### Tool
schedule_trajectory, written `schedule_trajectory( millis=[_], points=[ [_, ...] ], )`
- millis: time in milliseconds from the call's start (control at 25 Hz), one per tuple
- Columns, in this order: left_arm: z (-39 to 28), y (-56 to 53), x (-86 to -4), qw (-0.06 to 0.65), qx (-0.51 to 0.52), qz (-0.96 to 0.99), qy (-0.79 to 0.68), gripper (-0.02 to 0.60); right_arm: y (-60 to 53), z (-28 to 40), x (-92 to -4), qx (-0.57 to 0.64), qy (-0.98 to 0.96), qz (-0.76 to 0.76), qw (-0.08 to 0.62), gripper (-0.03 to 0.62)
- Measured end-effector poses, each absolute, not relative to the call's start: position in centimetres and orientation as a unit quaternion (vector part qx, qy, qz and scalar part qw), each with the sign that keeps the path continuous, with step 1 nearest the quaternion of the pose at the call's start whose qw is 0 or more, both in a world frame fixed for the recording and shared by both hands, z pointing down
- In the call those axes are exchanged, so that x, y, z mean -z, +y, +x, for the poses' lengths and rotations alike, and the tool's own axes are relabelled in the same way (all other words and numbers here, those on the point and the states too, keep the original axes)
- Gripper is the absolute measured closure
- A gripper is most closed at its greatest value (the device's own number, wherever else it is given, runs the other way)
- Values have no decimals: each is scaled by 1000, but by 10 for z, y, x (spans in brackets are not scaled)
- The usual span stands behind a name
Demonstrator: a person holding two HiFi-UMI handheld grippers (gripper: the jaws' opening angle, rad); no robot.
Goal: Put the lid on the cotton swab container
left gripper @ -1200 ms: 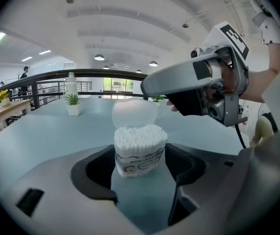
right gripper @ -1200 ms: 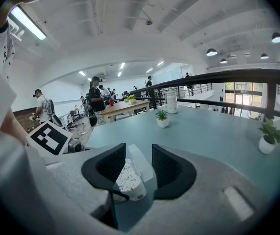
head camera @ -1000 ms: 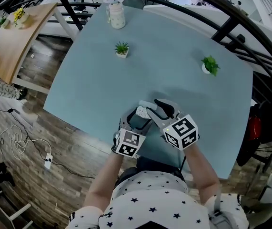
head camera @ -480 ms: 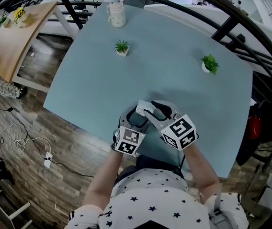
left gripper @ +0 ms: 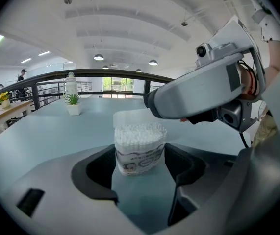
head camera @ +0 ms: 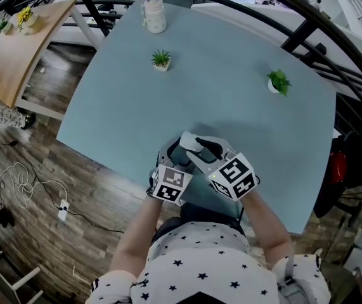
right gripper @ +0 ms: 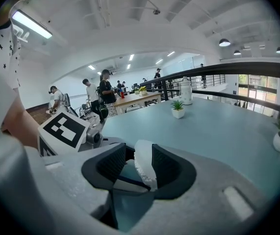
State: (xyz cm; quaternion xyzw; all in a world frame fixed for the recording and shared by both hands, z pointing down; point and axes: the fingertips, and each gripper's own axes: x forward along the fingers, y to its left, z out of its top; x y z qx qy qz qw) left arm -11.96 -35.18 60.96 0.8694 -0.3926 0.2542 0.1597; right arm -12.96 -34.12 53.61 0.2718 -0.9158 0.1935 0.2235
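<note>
The cotton swab container (left gripper: 139,150) is a clear tub packed with white swabs, standing near the front edge of the blue table (head camera: 231,106). My left gripper (left gripper: 140,167) is shut on its lower body. The translucent lid (left gripper: 130,116) hovers just above and behind the tub's open top. In the right gripper view the lid (right gripper: 143,160) appears edge-on, with my right gripper (right gripper: 139,169) shut on it. From the head view both grippers, left (head camera: 176,155) and right (head camera: 198,148), meet close together, the white lid (head camera: 189,142) between them.
Two small potted plants (head camera: 161,59) (head camera: 277,82) and a white jar (head camera: 155,16) stand farther back on the table. A black railing (head camera: 307,30) runs behind it. A wooden table (head camera: 22,49) with people nearby lies to the left.
Both grippers have shifted slightly left and toward the person. The right gripper has brought the lid closer over the container's top.
</note>
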Motion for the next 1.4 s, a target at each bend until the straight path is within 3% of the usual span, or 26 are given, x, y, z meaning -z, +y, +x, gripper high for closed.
schedule_trajectory(
  millis=[1400],
  points=[
    [-123,-350,-624,166,-266,861,-399,281,-332,-135,-552,-207,-913,266,231,444]
  ],
)
